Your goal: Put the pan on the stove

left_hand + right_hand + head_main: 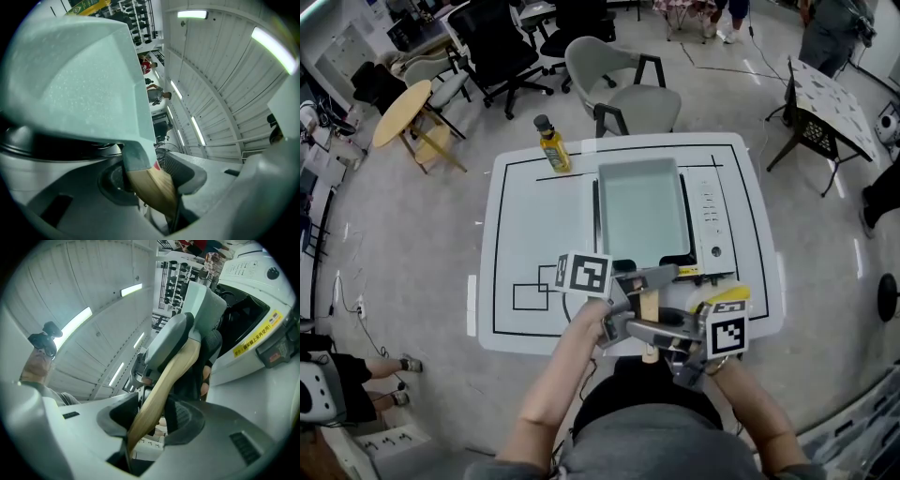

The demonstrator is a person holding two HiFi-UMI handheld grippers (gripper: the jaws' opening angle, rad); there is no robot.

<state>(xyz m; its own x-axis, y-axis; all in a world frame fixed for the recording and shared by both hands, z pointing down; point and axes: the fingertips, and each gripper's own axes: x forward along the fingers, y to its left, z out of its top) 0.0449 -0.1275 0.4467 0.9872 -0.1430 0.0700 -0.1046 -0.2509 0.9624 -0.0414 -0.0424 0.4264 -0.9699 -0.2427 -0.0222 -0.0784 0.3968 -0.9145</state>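
Oil bottle (551, 143) near pan (642, 211) (upright)

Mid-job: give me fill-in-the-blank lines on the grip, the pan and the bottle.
The left gripper and right gripper are both shut on the ____ handle of the pan.
The pan is ____ in shape.
In the head view, the yellow bottle stands to the ____ of the pan.
Missing words: wooden; rectangular; left.

Mint pan (642, 211) — wooden handle (649, 307) — over white stove (711, 214).
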